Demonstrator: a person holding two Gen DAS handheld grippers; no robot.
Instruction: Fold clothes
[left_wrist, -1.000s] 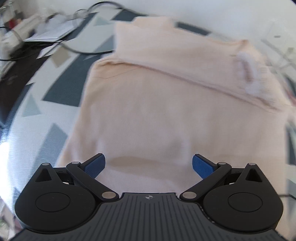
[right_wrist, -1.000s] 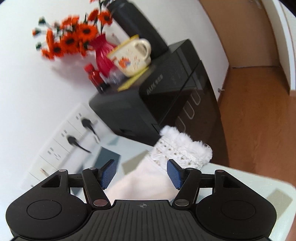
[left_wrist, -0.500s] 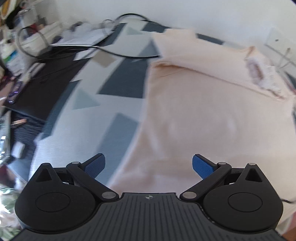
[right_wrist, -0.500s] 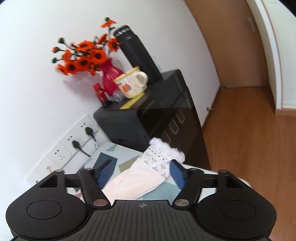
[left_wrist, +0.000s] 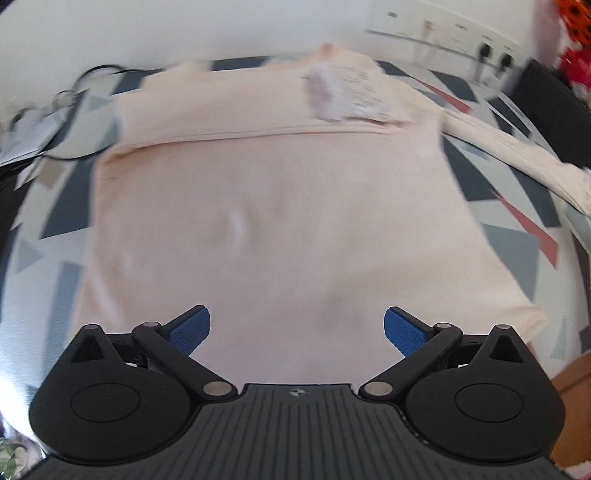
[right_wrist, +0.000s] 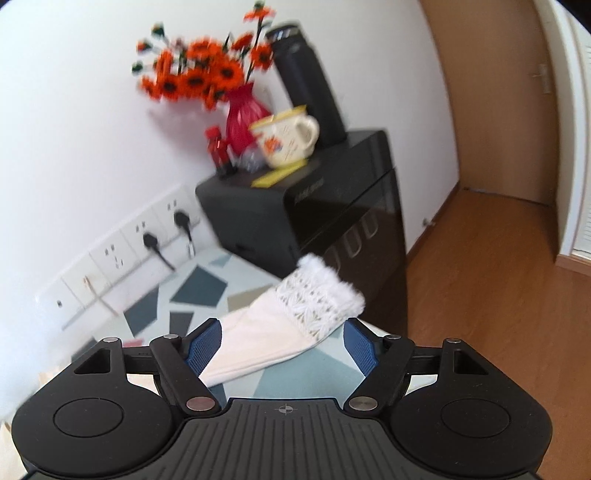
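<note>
A pale peach knit sweater (left_wrist: 280, 206) lies spread flat on the surface covered by a grey, blue and white geometric-patterned cloth (left_wrist: 517, 236). One sleeve is folded across its upper part, the white lace cuff (left_wrist: 343, 96) resting on the body; the other sleeve (right_wrist: 266, 339) stretches out sideways, its fluffy lace cuff near the surface's edge. The left claw (left_wrist: 297, 328) hangs above the sweater's lower hem, jaws wide and empty. The right claw (right_wrist: 282, 347) is spread wide around the outstretched sleeve, not gripping it. Beyond stands a black cabinet (right_wrist: 314, 221) bearing a red vase of orange flowers (right_wrist: 240, 122) and a cream mug (right_wrist: 286, 138).
</note>
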